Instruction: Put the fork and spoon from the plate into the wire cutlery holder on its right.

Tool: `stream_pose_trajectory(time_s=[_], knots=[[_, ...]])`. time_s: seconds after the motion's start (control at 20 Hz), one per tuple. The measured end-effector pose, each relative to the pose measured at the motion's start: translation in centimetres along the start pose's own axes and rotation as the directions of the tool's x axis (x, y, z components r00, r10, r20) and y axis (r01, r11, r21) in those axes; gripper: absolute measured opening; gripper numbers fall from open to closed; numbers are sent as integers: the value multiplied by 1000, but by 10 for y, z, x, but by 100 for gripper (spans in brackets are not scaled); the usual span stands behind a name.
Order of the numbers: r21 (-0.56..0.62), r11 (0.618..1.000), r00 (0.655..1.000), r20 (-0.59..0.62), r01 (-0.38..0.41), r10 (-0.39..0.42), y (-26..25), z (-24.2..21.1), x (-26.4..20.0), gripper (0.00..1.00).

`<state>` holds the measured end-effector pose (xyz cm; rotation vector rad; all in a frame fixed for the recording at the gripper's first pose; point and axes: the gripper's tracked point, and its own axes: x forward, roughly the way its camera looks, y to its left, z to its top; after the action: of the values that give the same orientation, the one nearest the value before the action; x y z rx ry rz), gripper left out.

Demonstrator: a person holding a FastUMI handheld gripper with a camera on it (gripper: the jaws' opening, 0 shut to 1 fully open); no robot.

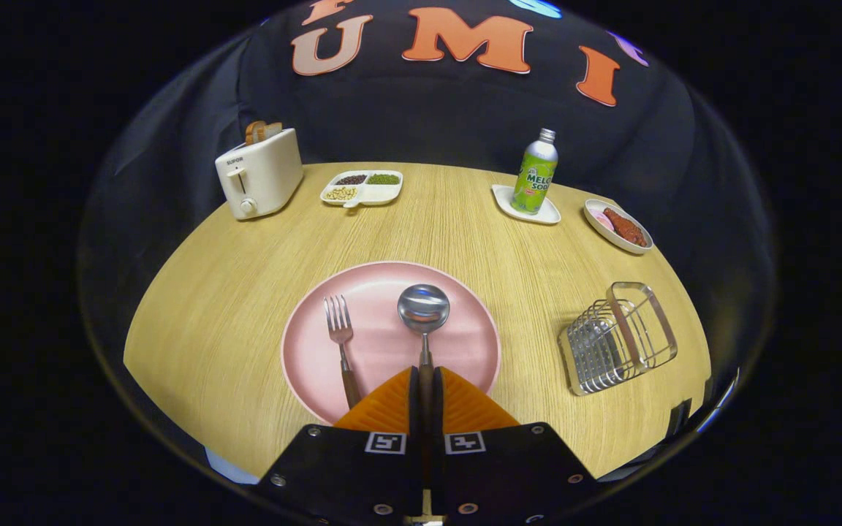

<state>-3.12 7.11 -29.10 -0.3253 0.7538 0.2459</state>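
Note:
A pink plate [457, 351] lies on the wooden table just ahead of my fingers. A spoon [423, 310] rests on it with its steel bowl pointing away and its dark handle running back between my fingers. My gripper [425, 380] is shut on the spoon's handle, both fingers pressed against it. A fork [340, 340] with a brown handle lies on the plate to the left of the spoon, its tines pointing away. The wire cutlery holder [617, 337] stands on the table to the right of the plate.
At the table's far side stand a white toaster [259, 174] with bread, a divided snack tray [362, 188], a green bottle [536, 174] on a white coaster, and a small dish of food [618, 226]. Bare wood lies between the plate and holder.

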Motion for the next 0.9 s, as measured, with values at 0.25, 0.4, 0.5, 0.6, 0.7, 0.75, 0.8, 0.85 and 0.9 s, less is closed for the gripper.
stream_pose_trajectory(time_s=[0.25, 0.4, 0.5, 0.6, 0.7, 0.75, 0.8, 0.85, 0.9], knots=[[-38, 999, 1000, -1, -21, 21, -23, 31, -30, 5], [-37, 999, 1000, -17, -26, 26, -46, 45, -48, 5], [-50, 999, 1000, -27, -13, 11, -69, 52, -60, 5], [-63, 998, 999, -53, -1, -3, -94, 54, -74, 5], [-63, 998, 996, -85, 10, -15, -115, 52, -84, 5], [-69, 997, 994, -102, 19, -26, -127, 50, -88, 5], [-82, 996, 993, -115, 32, -41, -140, 47, -90, 5], [-100, 994, 989, -132, 49, -62, -152, 45, -92, 5], [-114, 992, 985, -152, 61, -78, -164, 41, -96, 5]])
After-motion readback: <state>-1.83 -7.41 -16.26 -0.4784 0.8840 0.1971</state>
